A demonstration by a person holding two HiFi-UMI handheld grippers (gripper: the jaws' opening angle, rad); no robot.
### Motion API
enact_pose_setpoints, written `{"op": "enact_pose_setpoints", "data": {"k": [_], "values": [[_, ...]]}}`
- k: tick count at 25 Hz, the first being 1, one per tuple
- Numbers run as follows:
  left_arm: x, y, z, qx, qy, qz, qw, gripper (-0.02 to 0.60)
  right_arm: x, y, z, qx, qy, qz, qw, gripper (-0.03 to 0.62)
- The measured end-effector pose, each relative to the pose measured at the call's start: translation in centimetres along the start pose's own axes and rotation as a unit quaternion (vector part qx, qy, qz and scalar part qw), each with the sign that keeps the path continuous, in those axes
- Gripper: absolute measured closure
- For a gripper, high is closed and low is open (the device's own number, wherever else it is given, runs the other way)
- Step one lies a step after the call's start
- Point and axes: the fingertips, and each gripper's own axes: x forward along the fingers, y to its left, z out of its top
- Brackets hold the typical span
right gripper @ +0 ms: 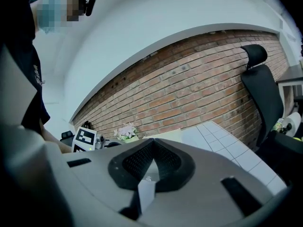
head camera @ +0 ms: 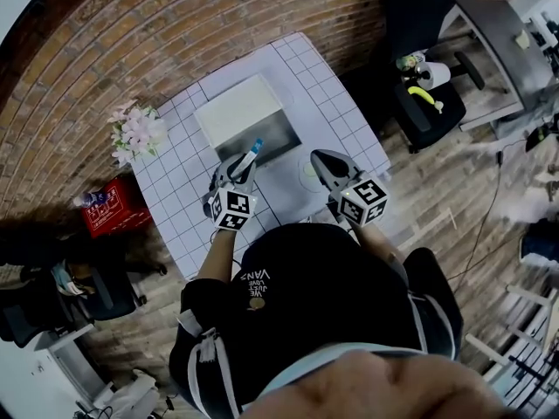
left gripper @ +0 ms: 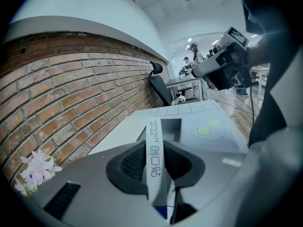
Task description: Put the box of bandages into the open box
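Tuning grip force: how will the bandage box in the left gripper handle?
Probably light and fairly stiff: the thin, flat bandage box sticks out past the left gripper without sagging. Likely crushable cardboard, so squeeze gently. Pinched across its broad faces, it could pivot if bumped.

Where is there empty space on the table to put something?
Bare: the white gridded table right of the open white box, and the strip between pink flowers and left gripper. Crowded: near middle, from there to the right gripper.
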Motion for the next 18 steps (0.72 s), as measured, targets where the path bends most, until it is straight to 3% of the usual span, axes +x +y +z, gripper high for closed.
{"op": "enact_pose_setpoints", "data": {"k": [10, 18], "values": [[2.8, 0.2, -1.1, 0.025, 0.047, 0.009, 0.9985, 0.494, 0.7, -0.7, -0.2, 0.002, 0.013, 0.026, 1.000, 0.600], [3.4, -1.5, -1.6, 0.010, 0.062, -0.032, 0.9976, 0.492, 0.7, -1.2, -0.4, 0.005, 0.016, 0.035, 0.999, 0.599]]}}
